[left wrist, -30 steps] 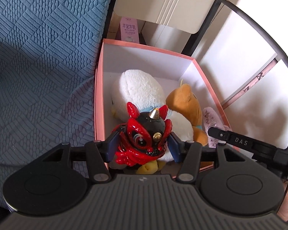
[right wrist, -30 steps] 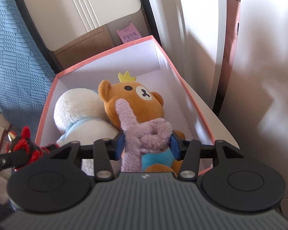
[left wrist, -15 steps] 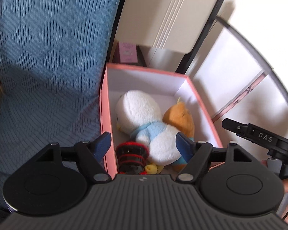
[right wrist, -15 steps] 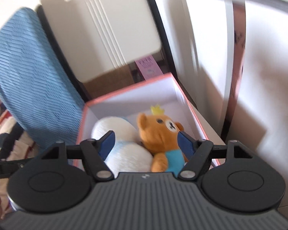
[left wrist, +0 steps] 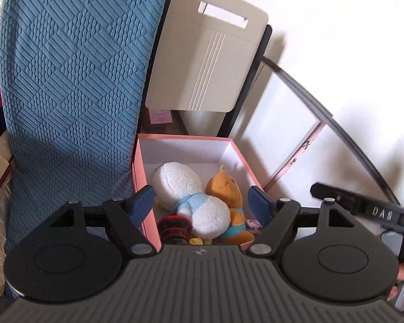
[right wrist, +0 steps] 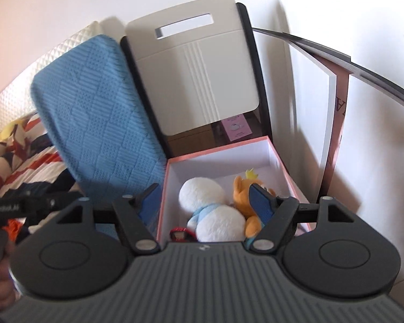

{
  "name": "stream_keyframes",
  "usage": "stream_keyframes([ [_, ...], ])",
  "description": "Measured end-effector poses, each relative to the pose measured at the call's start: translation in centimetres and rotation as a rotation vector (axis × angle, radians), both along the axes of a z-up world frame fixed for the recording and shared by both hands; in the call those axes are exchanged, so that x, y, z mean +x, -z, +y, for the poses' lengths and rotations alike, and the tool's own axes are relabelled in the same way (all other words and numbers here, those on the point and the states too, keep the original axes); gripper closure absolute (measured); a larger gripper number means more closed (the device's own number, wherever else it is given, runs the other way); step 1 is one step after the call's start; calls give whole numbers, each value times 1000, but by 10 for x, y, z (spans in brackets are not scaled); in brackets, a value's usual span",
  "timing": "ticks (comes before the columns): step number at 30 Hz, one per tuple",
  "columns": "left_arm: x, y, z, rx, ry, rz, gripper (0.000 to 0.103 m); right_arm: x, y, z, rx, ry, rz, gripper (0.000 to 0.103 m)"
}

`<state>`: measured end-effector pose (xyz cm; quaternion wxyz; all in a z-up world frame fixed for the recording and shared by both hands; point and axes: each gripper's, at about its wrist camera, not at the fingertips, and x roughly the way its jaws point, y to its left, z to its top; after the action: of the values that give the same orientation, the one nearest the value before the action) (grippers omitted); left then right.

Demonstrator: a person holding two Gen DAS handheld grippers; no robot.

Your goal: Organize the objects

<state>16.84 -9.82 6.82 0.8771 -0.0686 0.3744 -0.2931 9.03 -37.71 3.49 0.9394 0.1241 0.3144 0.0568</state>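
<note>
Both grippers are up above the pink box [left wrist: 140, 188] with nothing in them. The left gripper [left wrist: 203, 202] has its jaws spread wide, they've just been opening, and nothing sits between the blue pads. Same with the right gripper [right wrist: 206, 202]: jaws apart, just opened, empty. All the toys are down in the box: the white plush [left wrist: 180, 185] lies in the middle, the orange bear [left wrist: 225, 191] is squeezed against its right side, the red and black figure [left wrist: 175, 227] sits at the near left corner, and a bit of purple plush [left wrist: 253, 226] pokes out near the right wall. The box stands right beside the blue textured cushion [left wrist: 75, 80].
</note>
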Motion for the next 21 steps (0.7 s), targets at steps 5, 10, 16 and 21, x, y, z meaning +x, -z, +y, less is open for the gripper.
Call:
stream_keyframes([
  [5,-17,1,12,-11,-1,-5,23,-23,7,9,-5,4,27,29],
  [10,-28,15,23,-4,-21,12,23,-45,20,17,-31,-12,40,29],
  [16,-41,29,31,-3,-37,4,20,-55,37,25,-52,-15,62,29],
  [21,-43,36,33,-6,-61,9,16,-53,51,22,-25,1,103,18],
])
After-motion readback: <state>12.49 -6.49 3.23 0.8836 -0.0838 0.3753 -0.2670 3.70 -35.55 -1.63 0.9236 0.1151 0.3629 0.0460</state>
